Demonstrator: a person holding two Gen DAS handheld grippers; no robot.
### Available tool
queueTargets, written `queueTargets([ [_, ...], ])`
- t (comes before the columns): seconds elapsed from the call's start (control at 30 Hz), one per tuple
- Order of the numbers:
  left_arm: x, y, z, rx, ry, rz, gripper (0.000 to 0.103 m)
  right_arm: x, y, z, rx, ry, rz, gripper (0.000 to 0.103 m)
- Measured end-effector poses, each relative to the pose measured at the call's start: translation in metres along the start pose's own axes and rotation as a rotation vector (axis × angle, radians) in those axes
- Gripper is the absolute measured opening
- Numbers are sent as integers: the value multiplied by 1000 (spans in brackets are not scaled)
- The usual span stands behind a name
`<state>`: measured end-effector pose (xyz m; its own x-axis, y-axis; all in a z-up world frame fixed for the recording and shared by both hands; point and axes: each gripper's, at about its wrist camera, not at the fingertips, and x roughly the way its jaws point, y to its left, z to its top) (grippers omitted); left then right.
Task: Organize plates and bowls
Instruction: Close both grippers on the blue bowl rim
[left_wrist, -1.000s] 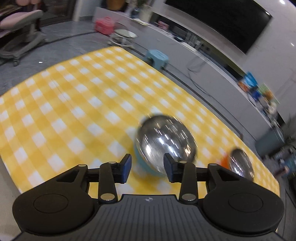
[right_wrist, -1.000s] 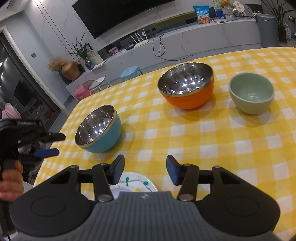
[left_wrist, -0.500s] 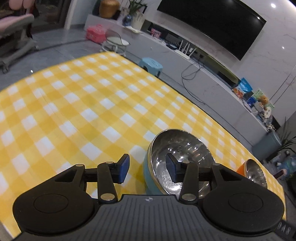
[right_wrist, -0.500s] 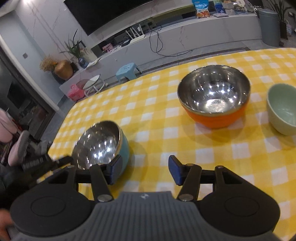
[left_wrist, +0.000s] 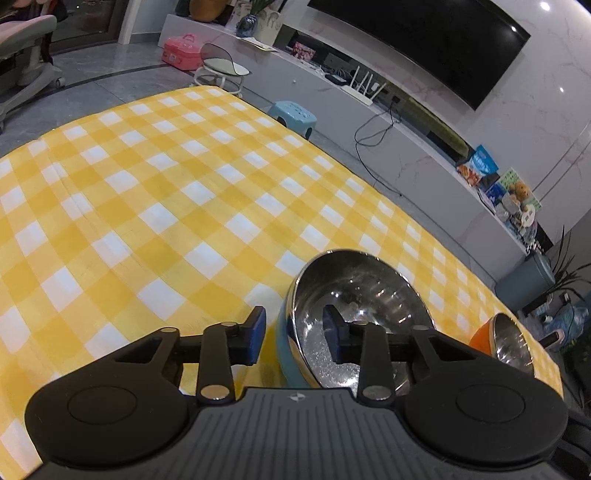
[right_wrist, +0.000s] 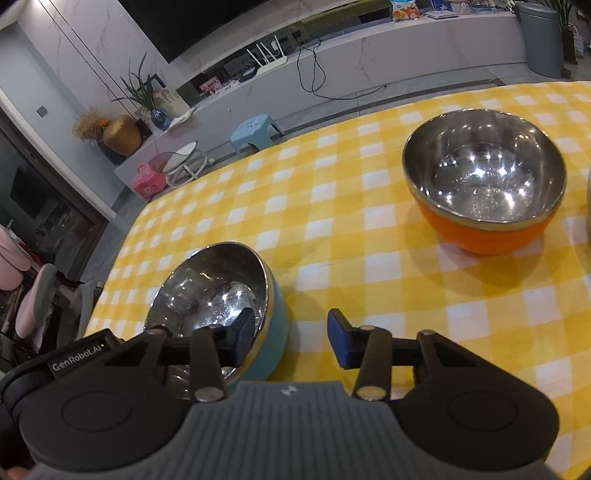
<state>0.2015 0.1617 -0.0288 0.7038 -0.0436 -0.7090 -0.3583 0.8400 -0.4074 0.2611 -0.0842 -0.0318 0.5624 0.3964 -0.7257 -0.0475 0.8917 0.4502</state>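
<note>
a: where does the blue bowl (left_wrist: 354, 321) sit relative to the two tools?

b: on the yellow checked tablecloth (left_wrist: 155, 206), at the near edge of the table. both straddle its rim. the left gripper (left_wrist: 293, 334) has one blue pad outside the teal wall and one inside the steel basin; the right gripper (right_wrist: 291, 338) does the same on the opposite side, with its left pad inside and its right pad over the cloth.

a: are they clamped?

b: not visibly. both sets of jaws have just been closing with the rim between them, yet a gap shows beside each pad, so they read as part spread, not pinching.

a: which hand is nearer?

b: neither, as far as can be judged; the bowl lies low and just ahead of each, to the right of centre in the left wrist view and to the left of centre in the right wrist view. being round, it has no long axis; the rim line is what counts.

a: and the rest of the table?

b: the orange bowl (right_wrist: 484, 181), also steel lined, stands well apart towards the far right. a sliver of another vessel cuts the right edge of the right wrist view.

a: the room?

b: a living room: a dark television (left_wrist: 424, 40) above a long pale console, a light blue stool (right_wrist: 255, 133), a pink case (left_wrist: 183, 51) on the grey floor.
</note>
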Motion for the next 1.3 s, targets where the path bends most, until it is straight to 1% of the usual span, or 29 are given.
queueTargets([
  [0.07, 3, -2, -2, 13, 8, 8, 29, 3, 2, -1, 1, 1, -8, 41],
  [0.13, 4, -5, -3, 23, 11, 17, 27, 4, 5, -1, 2, 6, -8, 37],
  [0.23, 4, -8, -5, 48, 1, 44, 19, 7, 9, -1, -9, 17, -11, 33],
  [0.3, 4, -8, -5, 48, 0, 48, 15, 9, 10, -2, -20, 20, -11, 28],
  [0.33, 3, -7, -5, 49, 0, 47, 15, 11, 11, -2, -23, 24, -8, 27],
  [0.4, 3, -7, -5, 51, -3, 45, 15, 15, 12, -2, -20, 34, 4, 20],
  [0.6, 1, -11, -6, 73, -11, 51, 14, 16, 18, -4, -38, 29, -25, 17],
  [0.8, -8, -13, -4, 84, -33, 15, 13, 9, 17, -2, -27, 31, -33, 15],
  [0.97, -17, -19, -9, 94, -3, -22, 12, -11, 9, -3, -18, 25, -42, 14],
  [1.07, -28, -28, -16, 100, 13, -28, 12, -29, 3, -7, -25, 21, -44, 14],
  [1.13, -35, -37, -22, 109, 24, -18, 12, -44, -1, -11, -38, 8, -45, 14],
  [1.2, -44, -49, -30, 143, 20, -17, 12, -60, -7, -15, -46, -3, -45, 14],
  [1.3, -60, -68, -40, 189, 18, -38, 12, -88, -23, -18, -28, -18, -39, 14],
])
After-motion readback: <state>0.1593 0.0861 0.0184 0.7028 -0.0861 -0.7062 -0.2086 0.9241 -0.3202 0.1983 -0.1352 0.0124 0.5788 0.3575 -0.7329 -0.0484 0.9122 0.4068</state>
